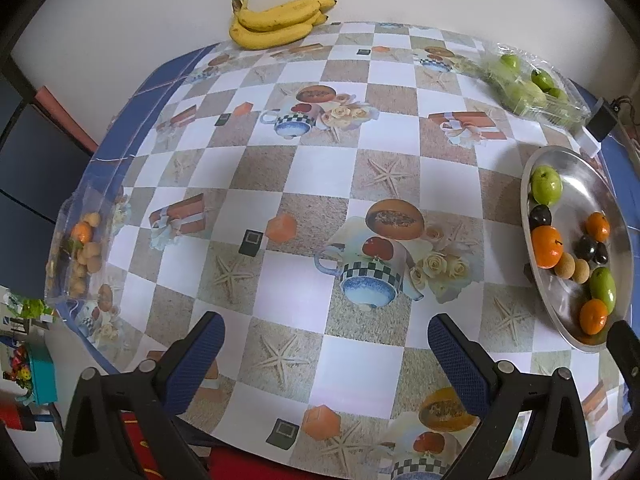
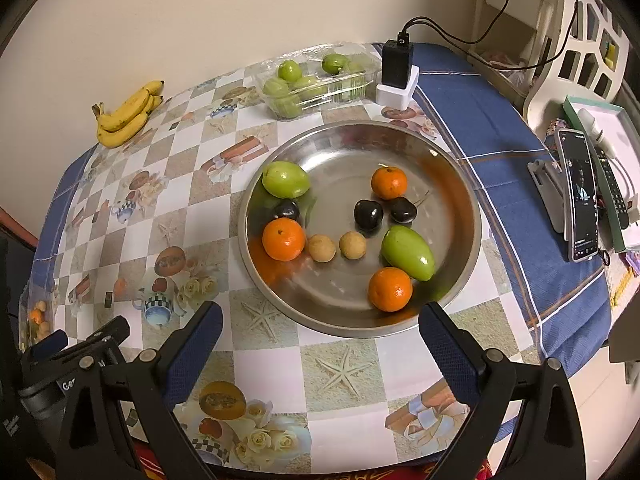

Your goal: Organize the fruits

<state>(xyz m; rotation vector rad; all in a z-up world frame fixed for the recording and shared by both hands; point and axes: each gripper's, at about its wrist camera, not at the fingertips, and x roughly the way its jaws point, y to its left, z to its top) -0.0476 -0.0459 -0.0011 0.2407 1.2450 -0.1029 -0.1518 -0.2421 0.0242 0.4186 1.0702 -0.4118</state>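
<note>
A round steel tray [image 2: 460,184] holds three oranges [image 2: 283,239], two green fruits [image 2: 407,253], three dark plums [image 2: 368,216] and two small tan fruits [image 2: 352,244]. It shows at the right edge of the left wrist view [image 1: 568,164]. A banana bunch [image 1: 276,22] lies at the table's far edge, also in the right wrist view [image 2: 127,115]. My left gripper [image 1: 324,344] is open and empty above the table's near middle. My right gripper [image 2: 320,336] is open and empty just in front of the tray's near rim.
A clear plastic box of green fruits [image 2: 316,82] stands behind the tray. A clear bag of small tan fruits and an orange [image 1: 82,248] lies at the table's left edge. A black charger on a white block [image 2: 397,76] and a phone on a stand [image 2: 580,200] are to the right.
</note>
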